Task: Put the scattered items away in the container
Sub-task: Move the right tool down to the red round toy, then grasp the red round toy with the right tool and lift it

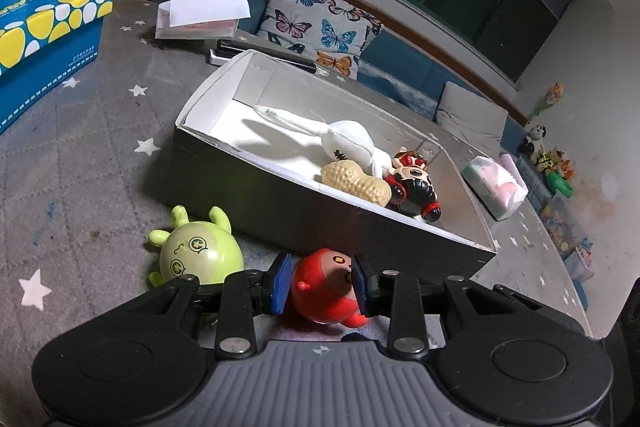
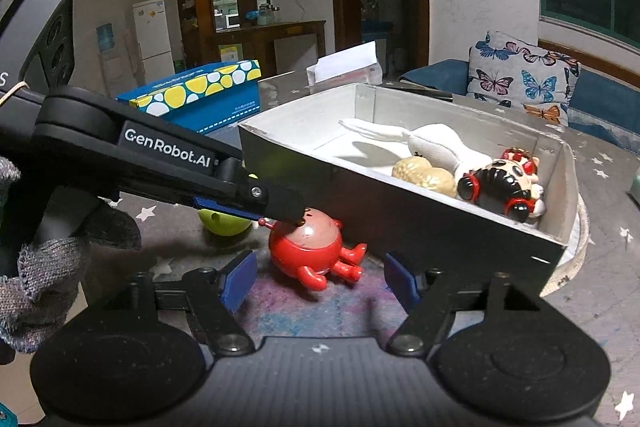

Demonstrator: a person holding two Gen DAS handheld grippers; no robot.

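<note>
The red toy (image 1: 328, 291) (hard, smooth, likely slippery) is pinched across its round body by the left tongs (image 1: 322, 285); the right tongs (image 2: 320, 281) are held wide, empty.

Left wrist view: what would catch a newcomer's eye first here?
The red toy sits between the left gripper fingers, on the star-patterned cloth in front of the open box. A green toy lies just left of it. Inside the box lie a white plush rabbit, a peanut toy and a black-and-red figure.

Round toy (image 1: 326, 291) before box (image 1: 280, 195), beside antenna toy (image 1: 198, 253).
</note>
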